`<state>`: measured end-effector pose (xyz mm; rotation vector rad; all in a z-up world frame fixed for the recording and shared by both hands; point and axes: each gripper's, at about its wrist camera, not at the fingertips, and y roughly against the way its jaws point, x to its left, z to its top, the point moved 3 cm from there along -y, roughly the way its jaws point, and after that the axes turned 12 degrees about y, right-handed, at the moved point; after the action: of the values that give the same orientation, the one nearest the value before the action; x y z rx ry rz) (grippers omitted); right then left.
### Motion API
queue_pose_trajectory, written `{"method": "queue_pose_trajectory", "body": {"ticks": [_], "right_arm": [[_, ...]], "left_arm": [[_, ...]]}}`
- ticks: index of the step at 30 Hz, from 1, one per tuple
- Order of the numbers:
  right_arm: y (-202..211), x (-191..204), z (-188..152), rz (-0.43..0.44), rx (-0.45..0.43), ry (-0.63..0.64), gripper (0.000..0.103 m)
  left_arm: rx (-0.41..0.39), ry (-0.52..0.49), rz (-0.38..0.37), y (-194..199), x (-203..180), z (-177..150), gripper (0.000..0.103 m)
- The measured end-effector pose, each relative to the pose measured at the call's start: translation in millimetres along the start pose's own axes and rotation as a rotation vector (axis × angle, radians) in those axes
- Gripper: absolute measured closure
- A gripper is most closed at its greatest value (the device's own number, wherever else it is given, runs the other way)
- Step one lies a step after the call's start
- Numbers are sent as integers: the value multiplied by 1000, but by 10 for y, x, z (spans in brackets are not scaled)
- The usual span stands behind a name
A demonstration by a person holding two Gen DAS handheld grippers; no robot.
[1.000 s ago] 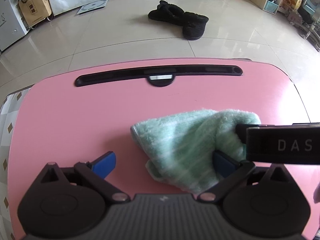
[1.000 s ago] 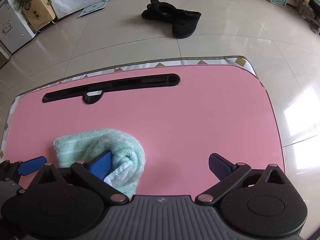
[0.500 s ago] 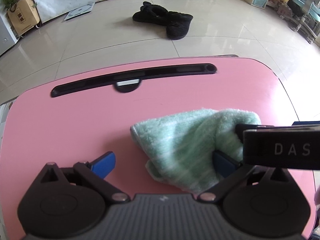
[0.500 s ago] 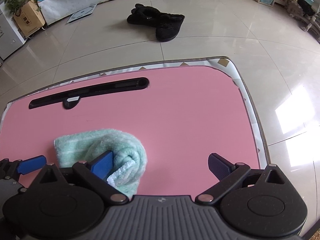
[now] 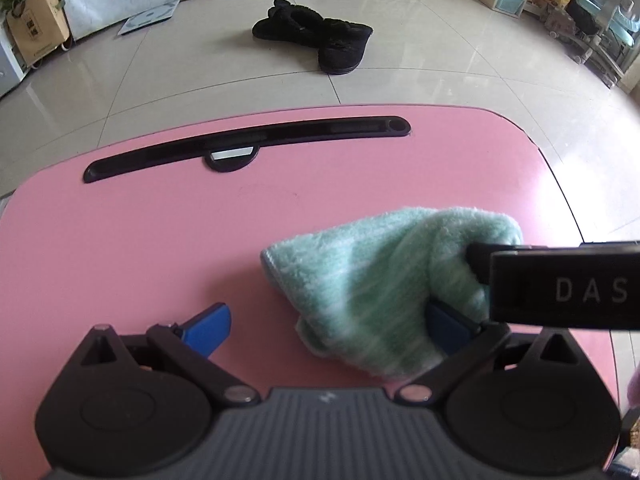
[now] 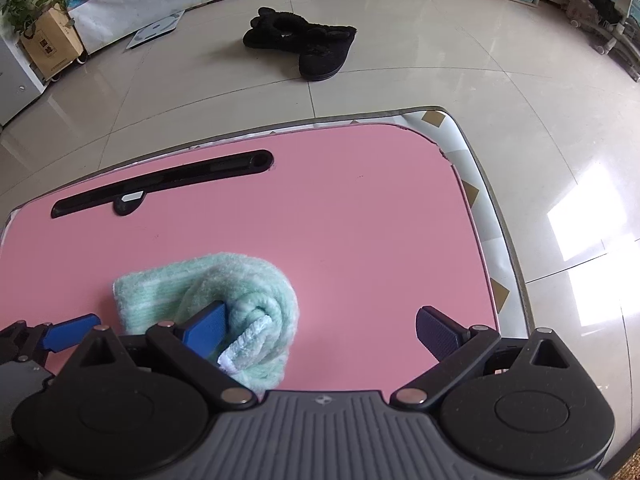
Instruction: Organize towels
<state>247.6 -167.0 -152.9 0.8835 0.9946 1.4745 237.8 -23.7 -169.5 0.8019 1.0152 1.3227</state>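
Observation:
A mint green towel (image 5: 372, 280) lies bunched on the pink table (image 5: 160, 248). My left gripper (image 5: 330, 328) is open over it. The towel covers the right finger and stays clear of the left blue finger (image 5: 208, 328). The black body of my right gripper (image 5: 560, 288) presses against the towel's right end. In the right wrist view the towel (image 6: 208, 292) wraps around the left finger (image 6: 204, 328) of my right gripper (image 6: 320, 332). That gripper is open, with bare table between its pads. A blue finger of the left gripper (image 6: 68, 334) shows at the far left.
A black slot with a handle notch (image 5: 248, 148) runs along the table's far side. The table's right edge, with a patterned cloth border (image 6: 480, 216), is close to my right gripper. Black slippers (image 5: 320, 40) lie on the tiled floor beyond.
Both grippers have slid to the right across the table and the towel has gone with them. The table's right edge has come closer in the right wrist view.

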Motion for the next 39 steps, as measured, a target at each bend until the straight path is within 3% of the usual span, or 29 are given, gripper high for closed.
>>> {"method": "queue_pose_trajectory", "body": {"ticks": [16,28,39], "right_arm": [[-30,117,5,15,10,7,4],[-65,152,20,25,15,11,4],[-99,269,57,47,20,30,4]], "left_arm": [[-71,-148,34,100,-102,-56,1],[-44,-102,13,19,-17,-61,0],[-34,-54,43,34,108,-47,0]]}}
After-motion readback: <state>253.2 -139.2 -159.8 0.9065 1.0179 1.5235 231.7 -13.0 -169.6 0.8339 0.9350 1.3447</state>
